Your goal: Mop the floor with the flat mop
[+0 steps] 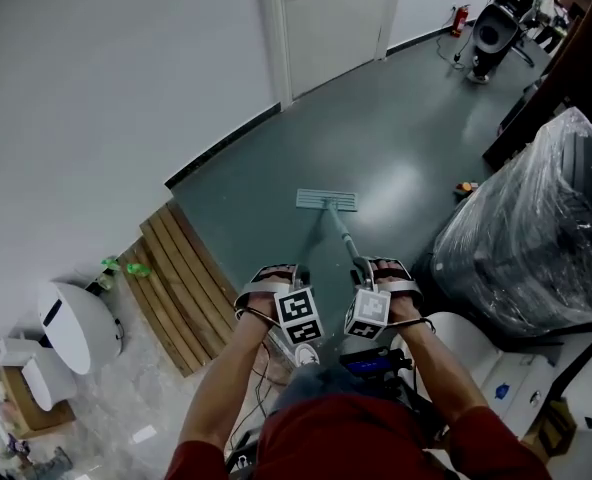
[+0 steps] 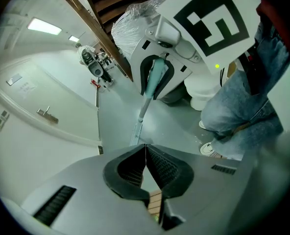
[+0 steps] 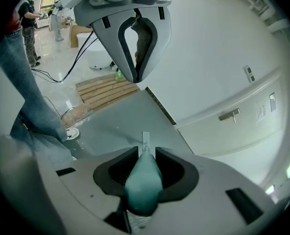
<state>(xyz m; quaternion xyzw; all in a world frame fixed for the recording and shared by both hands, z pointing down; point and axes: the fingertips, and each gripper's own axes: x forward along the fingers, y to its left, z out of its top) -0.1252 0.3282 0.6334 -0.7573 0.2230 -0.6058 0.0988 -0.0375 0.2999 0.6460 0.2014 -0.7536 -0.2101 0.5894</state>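
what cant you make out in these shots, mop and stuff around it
Underside of the mop head, head view: faces the floor, so its pad is hidden.
Top end of the mop handle, head view: covered by the right gripper.
Contents of the plastic-wrapped bundle, head view: wrap blurs them; right edge cuts it.
Red object by the far wall, head view: too small to identify.

Grey-green, glossy floor point(image 1: 276, 168), bounded by white walls. The head of the flat mop point(image 1: 327, 200) lies flat on it near the middle, long side across the view. 1 slatted wooden board point(image 1: 181, 288) rests along the floor's near-left edge, with green items point(image 1: 126, 266) at its outer side. A plastic-wrapped bulk point(image 1: 536, 228) stands at right, and 1 small orange object point(image 1: 465, 188) lies just beside it. Pale marbled flooring point(image 1: 116, 418) adjoins at lower left.
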